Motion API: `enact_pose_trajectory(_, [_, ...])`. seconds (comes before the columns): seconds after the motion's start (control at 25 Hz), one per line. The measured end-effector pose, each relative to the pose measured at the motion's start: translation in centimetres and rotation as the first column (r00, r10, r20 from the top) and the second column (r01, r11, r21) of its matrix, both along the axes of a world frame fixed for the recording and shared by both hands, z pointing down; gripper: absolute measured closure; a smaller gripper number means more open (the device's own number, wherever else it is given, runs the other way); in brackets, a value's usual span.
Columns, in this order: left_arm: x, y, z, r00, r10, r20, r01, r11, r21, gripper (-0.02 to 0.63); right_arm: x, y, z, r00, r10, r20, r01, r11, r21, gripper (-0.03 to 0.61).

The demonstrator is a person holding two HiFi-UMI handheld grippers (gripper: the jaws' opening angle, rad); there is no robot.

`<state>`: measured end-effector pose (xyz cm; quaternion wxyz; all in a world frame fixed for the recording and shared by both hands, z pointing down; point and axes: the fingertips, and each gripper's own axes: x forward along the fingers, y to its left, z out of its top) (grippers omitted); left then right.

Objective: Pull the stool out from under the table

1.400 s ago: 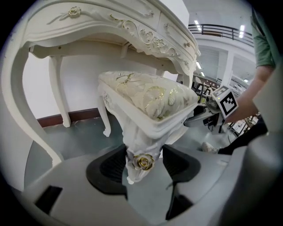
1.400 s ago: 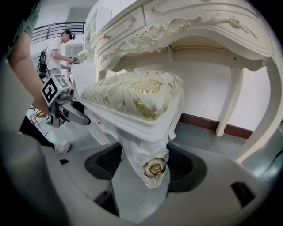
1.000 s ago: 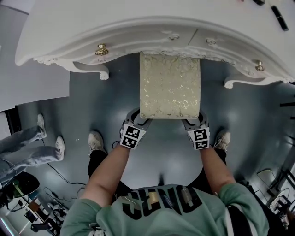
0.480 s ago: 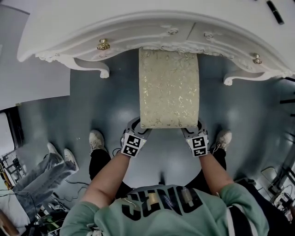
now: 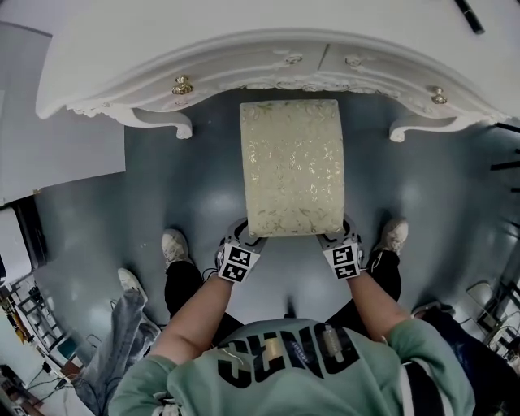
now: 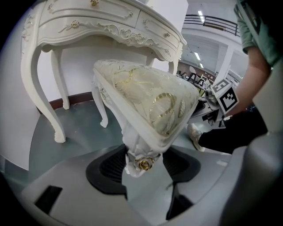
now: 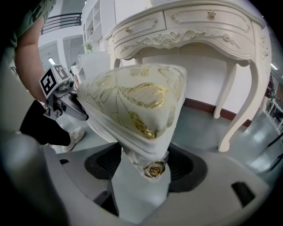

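A cream stool (image 5: 292,166) with a gold-patterned cushion stands on the grey floor, its far edge just below the front of the white carved table (image 5: 244,41). My left gripper (image 5: 243,241) is shut on the stool's near left corner, my right gripper (image 5: 342,241) on its near right corner. In the left gripper view the black pads (image 6: 110,165) sit on both sides of the corner leg of the stool (image 6: 146,95), just above its gold rosette. The right gripper view shows that gripper (image 7: 148,167) clamped round the other corner leg of the stool (image 7: 132,99) in the same way.
The table's curved legs (image 5: 175,126) (image 5: 406,130) flank the stool at left and right. My shoes (image 5: 173,246) (image 5: 392,236) stand just outside the grippers. Another person's leg (image 5: 122,325) and cables lie at the lower left. A black object (image 5: 470,15) lies on the tabletop.
The stool has slid toward me out from under the table, with both grippers on its near corners. The other person's legs at the left have moved down the picture.
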<state>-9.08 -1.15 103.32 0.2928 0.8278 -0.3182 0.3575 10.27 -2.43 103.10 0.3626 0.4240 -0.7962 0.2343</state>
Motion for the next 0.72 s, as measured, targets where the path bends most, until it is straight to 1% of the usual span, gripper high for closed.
enact_pose_trajectory(0.16, [-0.3, -0.2, 0.0, 1.0, 0.019, 0.012, -0.019, 1.0, -0.015, 0.345, -0.4, -0.2, -0.4, 1.0, -0.007, -0.023, 0.007, 1.0, -0.013, 0.261])
enact_pose_trajectory(0.32, [-0.5, -0.3, -0.1, 0.998, 0.046, 0.047, -0.044, 0.998, -0.037, 0.336, -0.6, -0.3, -0.6, 0.998, -0.025, -0.056, 0.022, 0.999, -0.041, 0.259])
enact_pose_trajectory(0.4, [-0.4, -0.3, -0.2, 0.997, 0.048, 0.055, -0.046, 0.998, -0.041, 0.334, -0.5, -0.3, -0.7, 0.996, -0.051, -0.073, 0.047, 0.997, -0.055, 0.259])
enact_pose_trajectory(0.56, [-0.9, -0.1, 0.0, 0.997, 0.036, 0.064, -0.032, 0.997, -0.071, 0.322, -0.6, -0.3, -1.8, 0.986, -0.137, -0.099, 0.13, 0.989, -0.074, 0.249])
enact_pose_trajectory(0.72, [-2.4, 1.0, -1.7, 0.995, 0.066, 0.079, -0.06, 0.995, -0.075, 0.314, 0.4, 0.6, -4.0, 0.984, -0.151, -0.098, 0.143, 0.987, -0.078, 0.239])
